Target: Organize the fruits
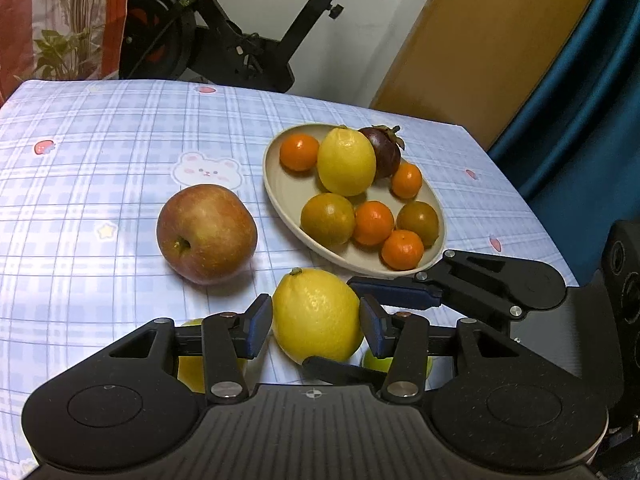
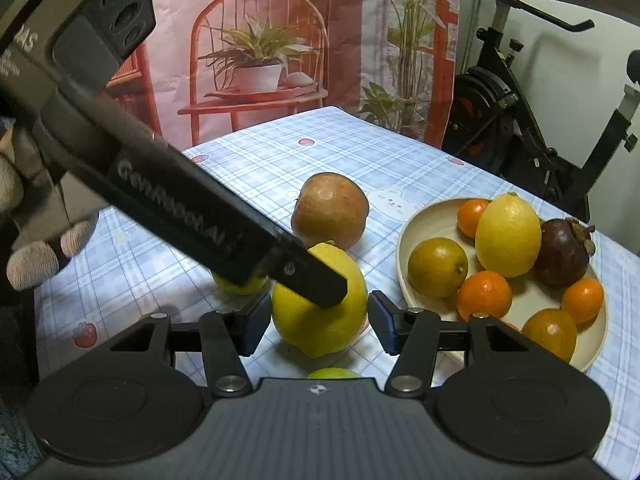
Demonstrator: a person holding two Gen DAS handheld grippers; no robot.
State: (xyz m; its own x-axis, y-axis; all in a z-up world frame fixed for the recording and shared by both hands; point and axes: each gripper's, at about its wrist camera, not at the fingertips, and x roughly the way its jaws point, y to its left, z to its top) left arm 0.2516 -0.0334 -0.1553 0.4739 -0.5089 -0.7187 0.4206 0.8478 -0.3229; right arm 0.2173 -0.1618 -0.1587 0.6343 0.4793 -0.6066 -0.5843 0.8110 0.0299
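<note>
Both grippers — left (image 1: 316,322), right (image 2: 318,322) — flank one lemon (image 1: 316,316).

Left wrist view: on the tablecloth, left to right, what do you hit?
Apple → loose lemon, sitting between the left gripper's fingers → beige plate of fruit. Small yellow-green fruits under the gripper are left out; they are mostly hidden.

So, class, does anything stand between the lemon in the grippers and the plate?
Only a finger of the right gripper, which lies across the gap between the lemon and the plate's near rim. No fruit sits there; the apple is off to the side.
</note>
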